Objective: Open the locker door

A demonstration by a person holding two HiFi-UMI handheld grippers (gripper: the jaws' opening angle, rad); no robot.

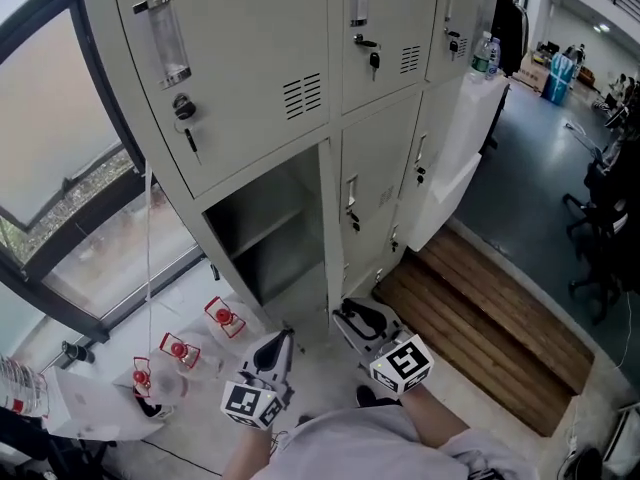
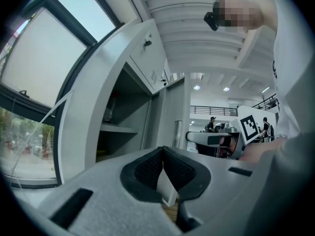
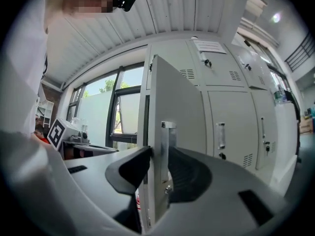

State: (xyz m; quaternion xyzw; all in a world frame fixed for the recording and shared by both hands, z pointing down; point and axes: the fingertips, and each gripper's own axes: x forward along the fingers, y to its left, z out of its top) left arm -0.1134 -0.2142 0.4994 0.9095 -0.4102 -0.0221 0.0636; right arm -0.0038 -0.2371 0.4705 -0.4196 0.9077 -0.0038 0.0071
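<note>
Pinching the door [image 1: 328,230] by its free edge with the right gripper [image 1: 345,318], one pad pressed on each face, right at the metal handle plate [image 3: 164,146]. Door swung well out from the front of the locker bank [image 1: 250,58], edge-on from the head view, standing upright at the right edge of its own compartment [image 1: 262,243]. That compartment in the bank's lower left corner, open and dark, with one shelf [image 1: 258,230] across it.

Holding the left gripper [image 1: 285,340] just beside the right one, on the open compartment's side of the door, apart from the door. Fingers pressed together at the tips, gripping nothing.

Both grippers low and pointing level toward the bank, marker cubes toward the person.

Above the open compartment, a shut door with a key [image 1: 190,140] hanging in its lock. Off the bank's left edge, a large window [image 1: 70,178]. On the floor [image 1: 320,368] near the bank's lower left corner, three small red-and-white pieces [image 1: 225,316]. Along the bank's foot to the right, wooden planks [image 1: 480,318].
</note>
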